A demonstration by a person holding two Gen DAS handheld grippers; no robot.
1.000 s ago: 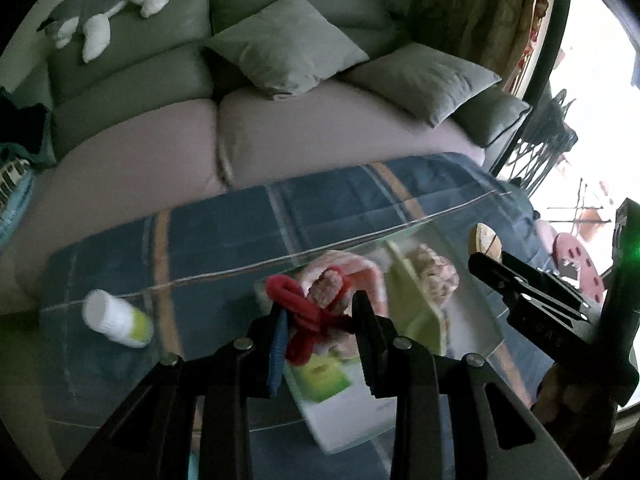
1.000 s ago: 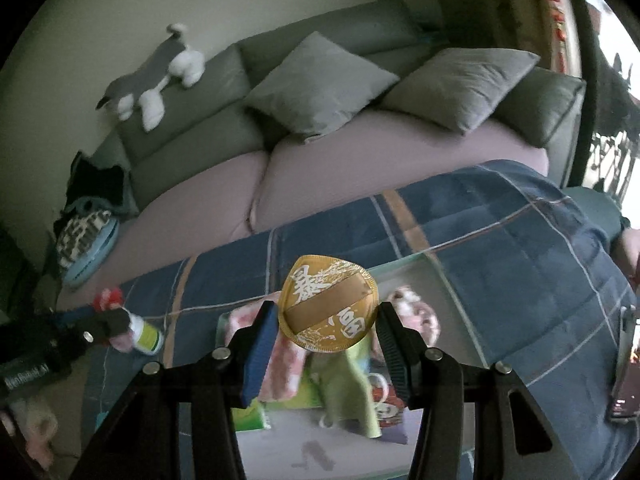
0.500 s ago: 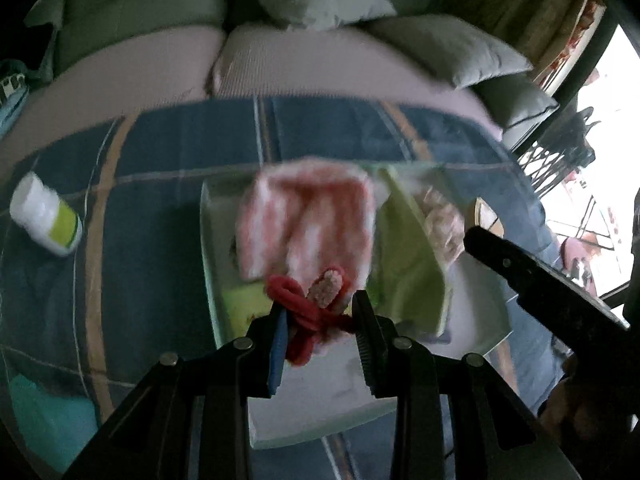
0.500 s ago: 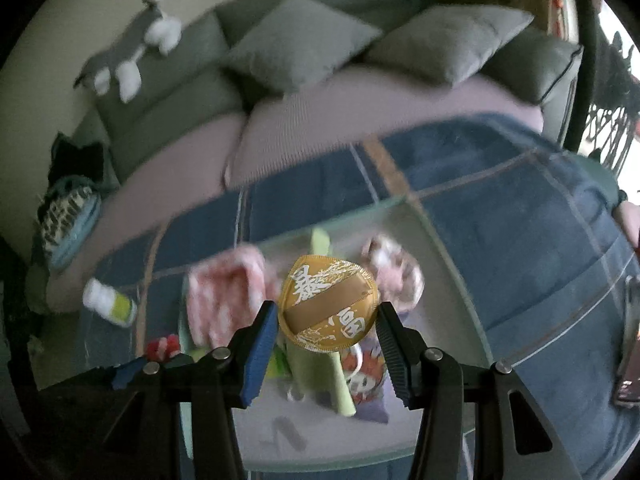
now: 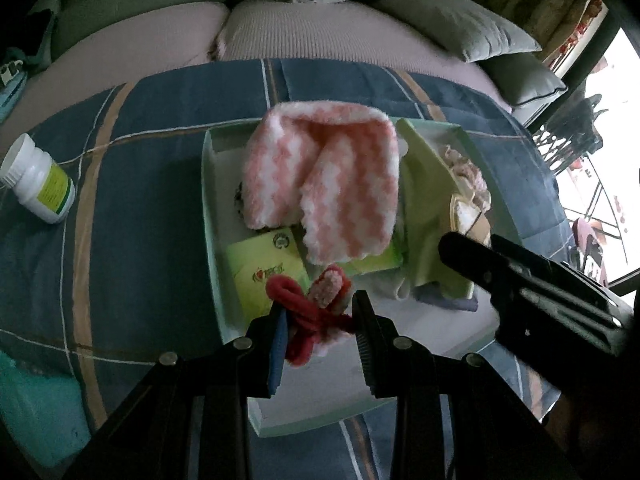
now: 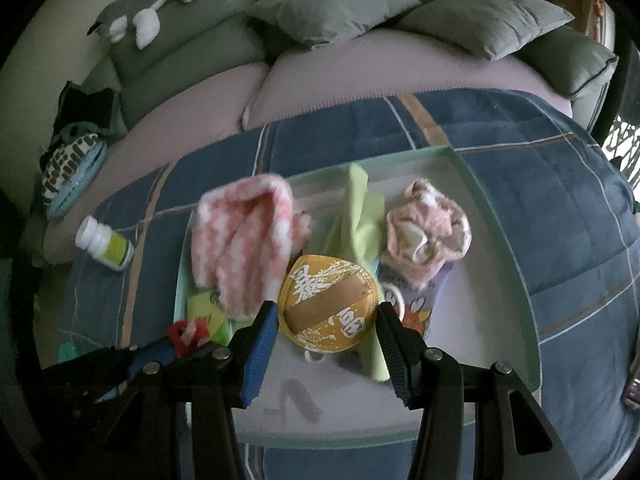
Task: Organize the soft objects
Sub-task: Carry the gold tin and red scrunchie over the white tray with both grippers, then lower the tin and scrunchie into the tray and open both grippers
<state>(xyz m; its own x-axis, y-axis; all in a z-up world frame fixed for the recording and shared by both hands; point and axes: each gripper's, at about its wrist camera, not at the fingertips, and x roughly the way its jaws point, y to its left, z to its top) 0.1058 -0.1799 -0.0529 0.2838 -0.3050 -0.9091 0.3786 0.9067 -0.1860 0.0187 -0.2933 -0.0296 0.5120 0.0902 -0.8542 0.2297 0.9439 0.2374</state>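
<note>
Blue plaid blanket (image 6: 520, 152) bearing a pale green tray (image 6: 496, 216) and, well left, a white bottle (image 6: 105, 244).

The pink-and-white knit cloth (image 6: 244, 244) is motion-blurred, hiding part of the green booklet (image 5: 268, 276) beneath.

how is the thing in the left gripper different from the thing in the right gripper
The red knotted toy in the left gripper is a rope-like tangle of red loops with a pink fuzzy end; the gold disc in the right gripper is flat and round. The toy bears no print; the disc carries white characters and a tan band. The disc looks wider between its fingers. Both are held above the tray.
</note>
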